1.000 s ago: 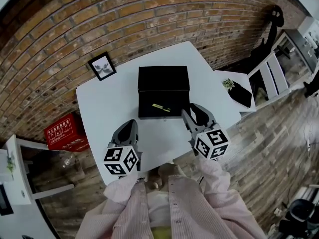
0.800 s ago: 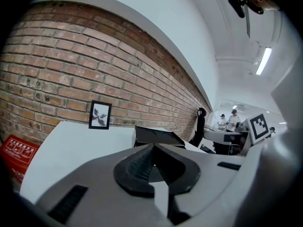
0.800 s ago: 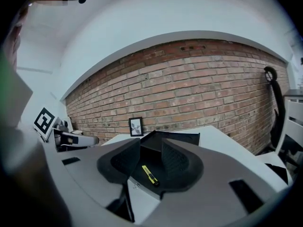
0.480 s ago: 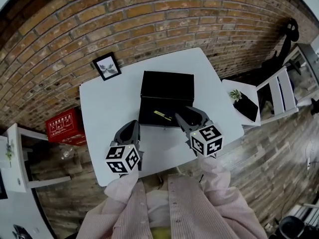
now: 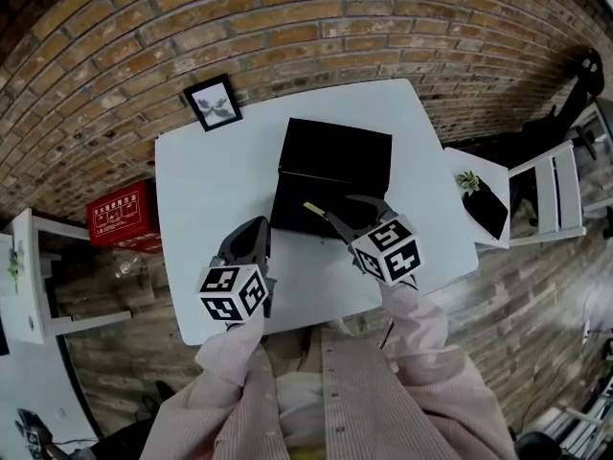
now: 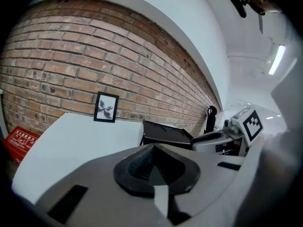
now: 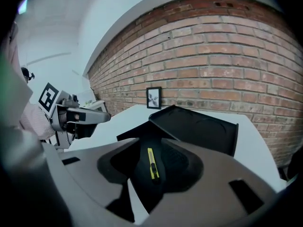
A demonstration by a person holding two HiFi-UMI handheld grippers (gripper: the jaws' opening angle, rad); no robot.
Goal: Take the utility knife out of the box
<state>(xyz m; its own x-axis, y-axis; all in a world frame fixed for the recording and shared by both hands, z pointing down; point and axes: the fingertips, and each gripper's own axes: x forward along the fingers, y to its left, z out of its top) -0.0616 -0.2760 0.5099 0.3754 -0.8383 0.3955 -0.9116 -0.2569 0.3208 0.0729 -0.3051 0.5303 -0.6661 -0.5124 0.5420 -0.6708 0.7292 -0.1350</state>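
An open black box (image 5: 326, 182) lies on the white table (image 5: 206, 180), its lid (image 5: 340, 149) laid back toward the brick wall. A yellow utility knife (image 5: 312, 208) rests inside on the dark lining. My right gripper (image 5: 350, 217) hangs over the box's front right part, open, its tips just right of the knife. The right gripper view shows the knife (image 7: 151, 163) through the gap of the right gripper (image 7: 154, 168), with nothing gripped. My left gripper (image 5: 251, 244) hovers over the table left of the box, shut and empty; its left gripper view shows the pads (image 6: 142, 162) pressed together.
A small framed picture (image 5: 214, 102) stands at the table's back left against the brick wall. On the floor are a red crate (image 5: 120, 226) to the left, and a low white side table with a plant (image 5: 468, 180) and a white chair (image 5: 556, 192) to the right.
My right gripper has moved forward and left over the box's front, closer to the knife. The left gripper has held about where it was. The head view has shifted.
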